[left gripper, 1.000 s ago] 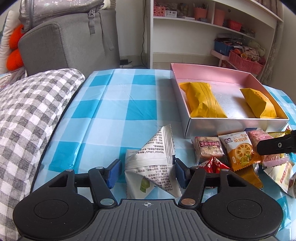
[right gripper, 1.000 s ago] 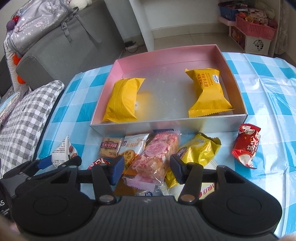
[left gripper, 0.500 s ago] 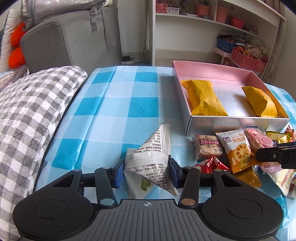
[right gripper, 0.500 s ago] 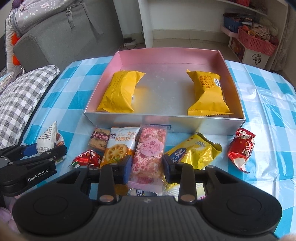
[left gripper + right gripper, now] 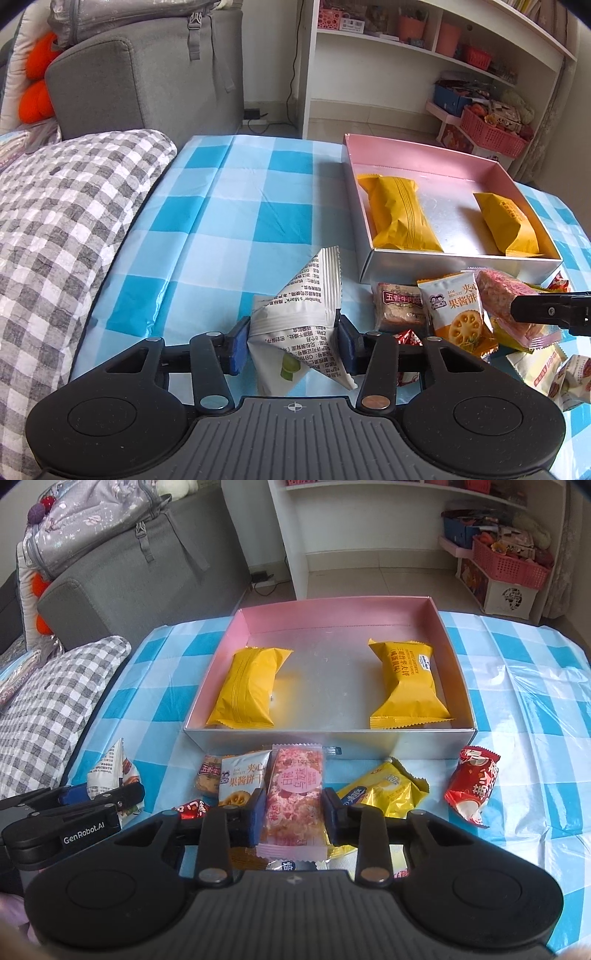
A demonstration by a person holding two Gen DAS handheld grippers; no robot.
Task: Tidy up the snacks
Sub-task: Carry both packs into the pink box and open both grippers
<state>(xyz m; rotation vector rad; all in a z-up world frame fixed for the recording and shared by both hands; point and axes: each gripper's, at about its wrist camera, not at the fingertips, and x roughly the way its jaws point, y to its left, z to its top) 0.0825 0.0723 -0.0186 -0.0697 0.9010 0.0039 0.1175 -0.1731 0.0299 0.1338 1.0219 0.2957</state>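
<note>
My left gripper (image 5: 291, 341) is shut on a white triangular snack packet (image 5: 303, 317) with printed text, at the near left of the blue checked tablecloth. My right gripper (image 5: 290, 814) is shut on a pink speckled snack bar (image 5: 295, 794) in the pile before the box. The pink box (image 5: 328, 734) with a silver floor holds two yellow packets (image 5: 251, 686) (image 5: 408, 681). In the right wrist view the left gripper (image 5: 99, 794) shows at the lower left with the white packet (image 5: 109, 771). In the left wrist view the right gripper's finger (image 5: 546, 312) overlaps the pink bar (image 5: 500, 299).
Loose snacks lie in front of the box: a biscuit pack (image 5: 242, 781), a brown cake pack (image 5: 397, 310), a gold packet (image 5: 384, 792), a red packet (image 5: 472, 786). A grey checked cushion (image 5: 62, 229) borders the table's left edge. A sofa and shelves stand behind.
Both grippers went from open to shut: the left on the white triangular packet, the right on the pink bar. Both views now sit slightly higher and show more of the room.
</note>
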